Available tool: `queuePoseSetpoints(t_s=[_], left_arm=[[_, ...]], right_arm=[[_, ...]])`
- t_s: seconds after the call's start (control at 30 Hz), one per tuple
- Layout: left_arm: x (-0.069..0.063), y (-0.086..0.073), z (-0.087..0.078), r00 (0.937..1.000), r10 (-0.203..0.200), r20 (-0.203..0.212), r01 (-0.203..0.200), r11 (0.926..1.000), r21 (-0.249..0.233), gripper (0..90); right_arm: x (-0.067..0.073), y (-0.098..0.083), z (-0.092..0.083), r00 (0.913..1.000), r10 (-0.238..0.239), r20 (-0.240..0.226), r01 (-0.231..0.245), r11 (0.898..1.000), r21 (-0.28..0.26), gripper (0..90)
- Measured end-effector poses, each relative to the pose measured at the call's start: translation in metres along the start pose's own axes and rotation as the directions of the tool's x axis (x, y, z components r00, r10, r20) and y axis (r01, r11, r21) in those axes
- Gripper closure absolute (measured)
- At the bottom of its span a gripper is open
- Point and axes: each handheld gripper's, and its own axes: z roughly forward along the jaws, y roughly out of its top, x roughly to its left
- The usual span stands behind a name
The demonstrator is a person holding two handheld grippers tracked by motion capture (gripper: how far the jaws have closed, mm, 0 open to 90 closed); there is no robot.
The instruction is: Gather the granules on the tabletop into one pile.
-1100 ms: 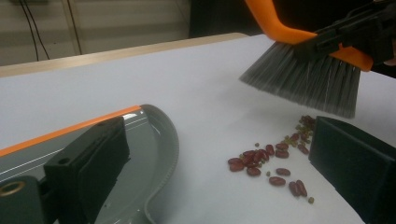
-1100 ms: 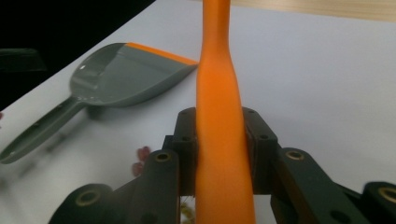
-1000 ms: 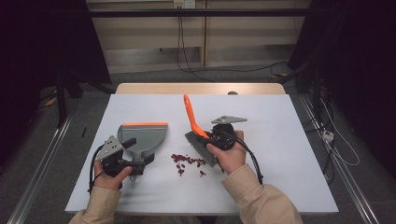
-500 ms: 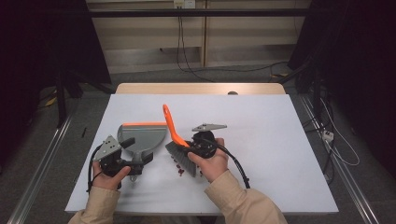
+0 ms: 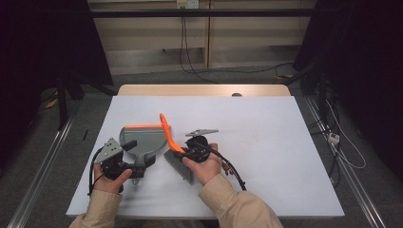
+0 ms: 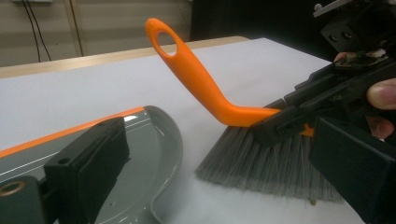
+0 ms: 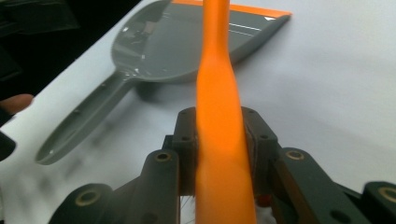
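Two things could spoil this from where you are – and the first is the angle of attack. Your right gripper [image 5: 186, 152] has its jaws closed narrow and tight on the orange neck of the brush [image 6: 196, 79], just above the head, so the hold looks sound. The bristles [image 6: 261, 163], though, are planted on the table [image 5: 266, 142] just beside the rounded side wall of the dustpan [image 5: 142, 140], while its open orange lip faces away from you on the far side. Push on toward the pan and I'd expect the crumbs to pile against that wall or slip under the tips; one speck [image 6: 312, 201] already peeks out at the bristle edge. Second risk – a nudge from the brush could skate the pan. Your left gripper [image 5: 141, 164] sits at the pan's handle with its jaws set wide, and I can't tell whether they actually pinch it. Pose-wise, your right hand [image 5: 204, 166] is low, forearm angled in from the bottom, brush handle leaning away from you; your left hand [image 5: 109, 180] rests low at the near left
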Motion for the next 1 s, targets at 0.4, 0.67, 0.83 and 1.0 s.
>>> queuePoseSetpoints(t_s=[0.4, 0.67, 0.83, 1.0], left_arm=[[-0.001, 0.000, 0.000, 1.0000, 0.005, -0.004, -0.005, 1.0000, 0.006, 4.6], [-0.001, 0.000, 0.001, 1.0000, 0.007, -0.001, -0.007, 1.0000, 0.004, 4.6], [-0.002, 0.000, 0.001, 0.9999, 0.010, -0.003, -0.010, 0.9999, 0.008, 4.6], [-0.002, 0.000, 0.002, 0.9999, 0.013, -0.002, -0.013, 0.9999, 0.010, 4.6]], right_arm=[[-0.024, -0.005, -0.017, 0.9976, 0.050, 0.047, -0.050, 0.999, 0.010, 70.4], [-0.039, -0.010, -0.032, 0.9942, 0.075, 0.077, -0.075, 0.997, 0.002, 70.3], [-0.048, -0.014, -0.041, 0.9915, 0.092, 0.092, -0.092, 0.996, -0.007, 70.2], [-0.054, -0.015, -0.047, 0.9895, 0.109, 0.095, -0.108, 0.994, -0.015, 70.3]])
